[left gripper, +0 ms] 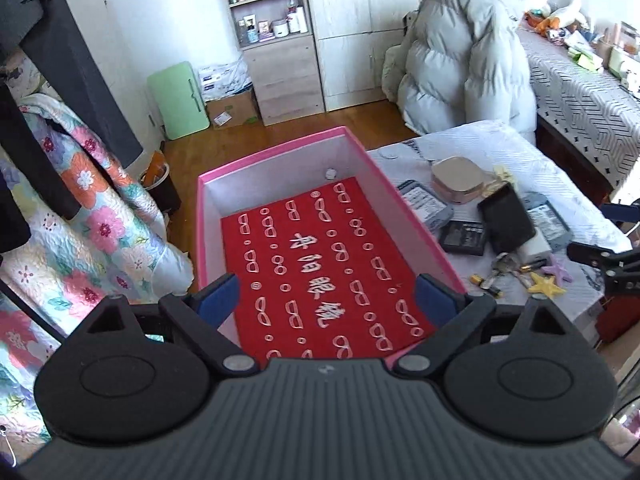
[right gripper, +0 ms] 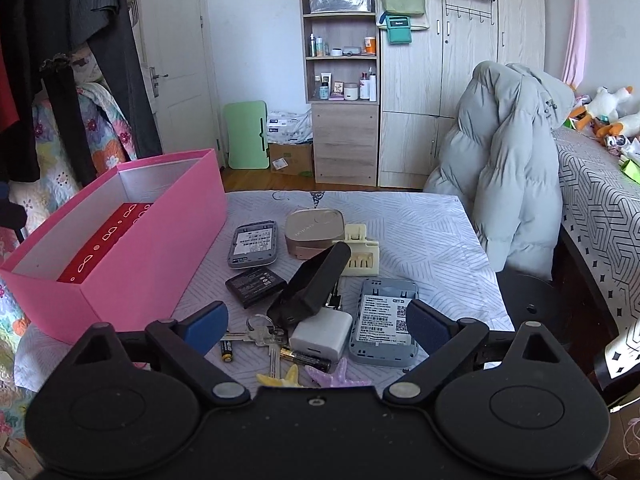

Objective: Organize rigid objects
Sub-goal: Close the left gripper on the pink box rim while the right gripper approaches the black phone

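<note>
Clutter awaits sorting on a cloth-covered desk (right gripper: 420,240) beside an open pink box (right gripper: 132,248), which stands at the desk's left edge and holds a red cloth (left gripper: 320,264) printed with white spectacle outlines and Chinese characters too skewed to read with confidence. The left tool (left gripper: 326,296) hovers over the box, fingers spread wide and empty. The right tool (right gripper: 318,324), likewise apart with nothing between its pads, hangs above the pile: a black case (right gripper: 314,284) propped across a white charger (right gripper: 322,336), keys (right gripper: 260,334), two AA batteries (right gripper: 306,358), a flat battery pack (right gripper: 256,286), two grey routers lying label-up (right gripper: 382,326), a beige compact (right gripper: 314,236) and two starfish trinkets (right gripper: 334,376). Risk lies in the stacking: pulling the charger would likely tip the case, and loose batteries could roll off the near edge. Router labels carry barcodes, QR codes and a WiFi mark; finer print is illegible.
</note>
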Tool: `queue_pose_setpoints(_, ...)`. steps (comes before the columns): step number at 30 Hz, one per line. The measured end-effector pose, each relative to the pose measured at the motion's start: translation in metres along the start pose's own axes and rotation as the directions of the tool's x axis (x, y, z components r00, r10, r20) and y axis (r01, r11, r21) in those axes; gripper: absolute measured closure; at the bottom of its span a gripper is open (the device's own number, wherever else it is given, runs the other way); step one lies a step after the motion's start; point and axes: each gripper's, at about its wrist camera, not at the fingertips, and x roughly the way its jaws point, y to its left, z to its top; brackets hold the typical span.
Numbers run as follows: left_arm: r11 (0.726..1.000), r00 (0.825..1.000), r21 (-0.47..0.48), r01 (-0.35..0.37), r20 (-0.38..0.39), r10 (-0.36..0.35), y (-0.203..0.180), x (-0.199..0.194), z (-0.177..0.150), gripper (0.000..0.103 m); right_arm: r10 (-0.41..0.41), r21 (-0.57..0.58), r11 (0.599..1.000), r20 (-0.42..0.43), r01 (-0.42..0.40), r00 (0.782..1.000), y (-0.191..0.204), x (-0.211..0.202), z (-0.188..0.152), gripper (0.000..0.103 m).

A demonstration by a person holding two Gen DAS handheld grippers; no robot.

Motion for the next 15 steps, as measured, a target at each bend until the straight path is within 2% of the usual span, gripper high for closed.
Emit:
queue_pose_setpoints(2, 0.999, 0.999, 0.001, -0.035, -0.029, 0.035, 0.016, 0.018, 0.010, 0.008, 0.002, -0.005, 1.000, -0.008, -0.002, 1.000, 0.002, 0.006, 0.002, 0.005)
queue_pose_setpoints(5, 0.996, 0.993, -0.005, -0.086, -0.077, 0.085, 0.041, 0.047, 0.022, 0.014, -0.004, -0.016, 1.000, -0.019, 0.004, 1.000, 0.004, 0.016, 0.006, 0.005)
queue_pose_setpoints(6, 0.995, 0.992, -0.022, -0.095, -0.086, 0.093, 0.049, 0.056, 0.025, 0.020, -0.004, -0.015, 1.000, -0.022, 0.004, 1.000, 0.004, 0.019, 0.007, 0.005)
queue_pose_setpoints(7, 0.993, 0.990, -0.051, -0.107, -0.098, 0.101, 0.058, 0.064, 0.027, 0.033, -0.001, -0.011, 1.000, -0.028, 0.000, 1.000, 0.003, 0.023, 0.009, 0.005)
queue_pose_setpoints(9, 0.988, 0.989, -0.093, -0.123, -0.099, 0.114, 0.070, 0.074, 0.026, 0.045, 0.001, 0.004, 1.000, -0.038, -0.001, 0.999, 0.001, 0.029, 0.010, 0.005)
queue_pose_setpoints(11, 0.989, 0.993, -0.129, -0.075, -0.103, 0.062, 0.078, 0.084, 0.022, 0.045, 0.000, 0.017, 1.000, -0.047, 0.001, 0.999, -0.002, 0.035, 0.011, 0.005)
queue_pose_setpoints(13, 0.985, 0.991, -0.165, -0.044, -0.134, 0.022, 0.084, 0.093, 0.017, 0.051, 0.002, 0.026, 1.000, -0.060, -0.001, 0.998, -0.003, 0.040, 0.012, 0.005)
queue_pose_setpoints(15, 0.987, 0.988, -0.143, -0.076, -0.146, 0.055, 0.084, 0.100, 0.015, 0.055, 0.001, 0.027, 1.000, -0.071, 0.001, 0.997, -0.004, 0.045, 0.013, 0.006)
